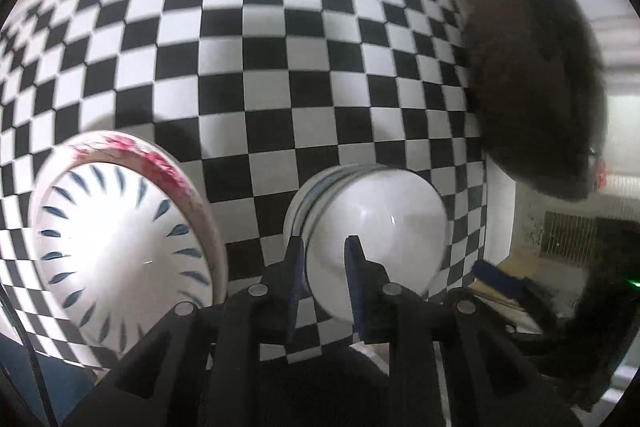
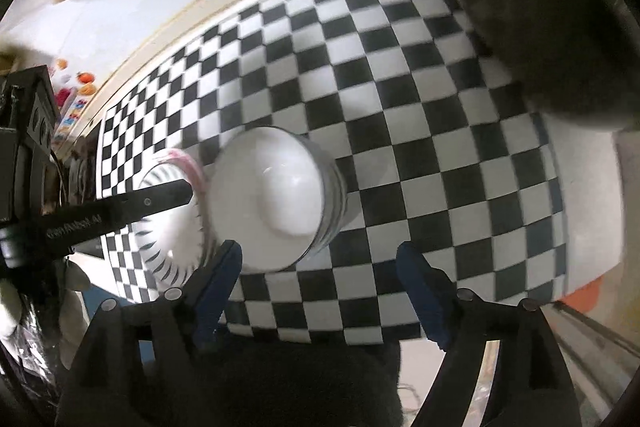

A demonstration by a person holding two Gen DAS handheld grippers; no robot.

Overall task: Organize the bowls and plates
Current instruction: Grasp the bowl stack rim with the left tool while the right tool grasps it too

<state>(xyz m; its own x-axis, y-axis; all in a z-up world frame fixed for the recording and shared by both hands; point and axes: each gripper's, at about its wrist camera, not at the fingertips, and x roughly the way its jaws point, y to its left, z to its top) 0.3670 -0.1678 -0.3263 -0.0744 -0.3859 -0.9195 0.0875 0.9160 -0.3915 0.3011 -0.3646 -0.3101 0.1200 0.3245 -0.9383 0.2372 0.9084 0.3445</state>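
A white bowl (image 1: 376, 227) with blue rim lines sits on the checkered tablecloth (image 1: 280, 67). My left gripper (image 1: 324, 251) is shut on the white bowl's near rim, one finger inside and one outside. To its left lies a blue-leaf plate (image 1: 120, 259) stacked on a pink-flowered plate (image 1: 160, 163). In the right wrist view the white bowl (image 2: 272, 199) sits ahead and left, with the blue-leaf plate (image 2: 172, 239) behind it. My right gripper (image 2: 320, 267) is open and empty just short of the bowl. The left gripper's finger (image 2: 120, 211) crosses that view.
A dark furry object (image 1: 532, 87) lies at the table's right side and also shows in the right wrist view (image 2: 560, 7). The table's near edge (image 2: 320, 335) is just under my right gripper. Clutter lies beyond the table's left edge (image 2: 76, 99).
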